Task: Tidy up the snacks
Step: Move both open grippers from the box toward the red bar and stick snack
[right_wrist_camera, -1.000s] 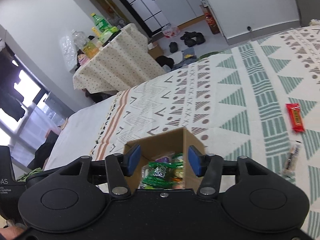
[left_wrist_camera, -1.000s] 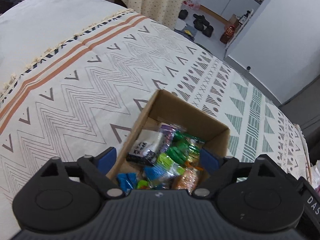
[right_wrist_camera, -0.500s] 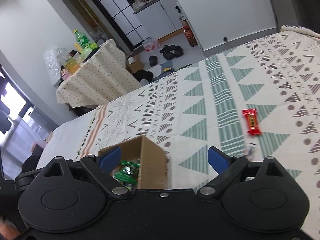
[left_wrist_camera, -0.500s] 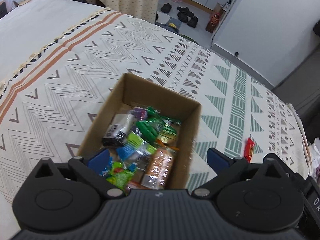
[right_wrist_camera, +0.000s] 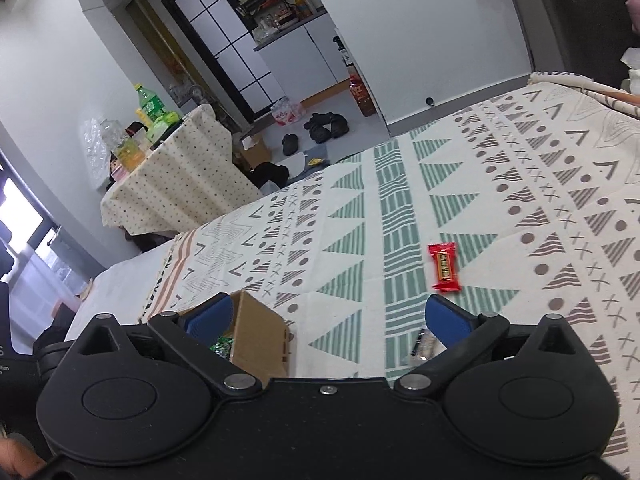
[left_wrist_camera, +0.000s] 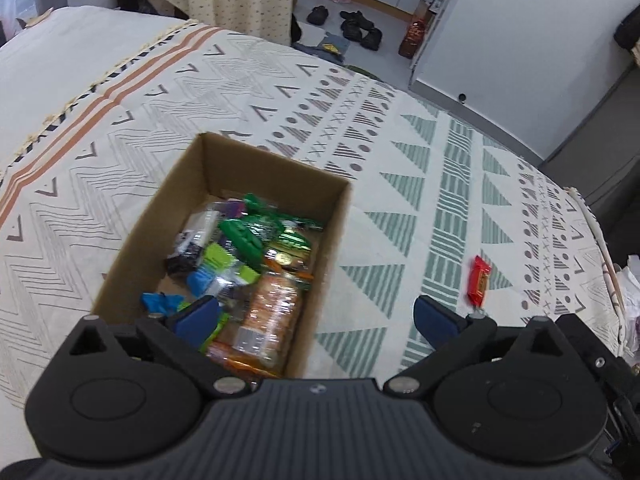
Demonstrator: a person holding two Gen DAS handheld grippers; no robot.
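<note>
A brown cardboard box (left_wrist_camera: 338,216) sits on the patterned bedspread and holds several snack packets, green, blue and orange. Its corner also shows in the right wrist view (right_wrist_camera: 260,336). A red snack bar (left_wrist_camera: 479,280) lies on the spread to the box's right; it also shows in the right wrist view (right_wrist_camera: 443,267). A small dark-and-clear packet (right_wrist_camera: 425,345) lies just by the right finger of my right gripper. My left gripper (left_wrist_camera: 316,318) is open and empty above the box's near right edge. My right gripper (right_wrist_camera: 326,320) is open and empty between the box and the red bar.
The patterned bedspread (left_wrist_camera: 400,184) covers the bed. Beyond its far edge are a floor with shoes (left_wrist_camera: 360,28), a table under a dotted cloth (right_wrist_camera: 176,184) with bottles, and a white cabinet wall (left_wrist_camera: 520,40).
Both grippers have opened wide and swung right. The box has slid left in both views, and the red bar has come into the left wrist view.
</note>
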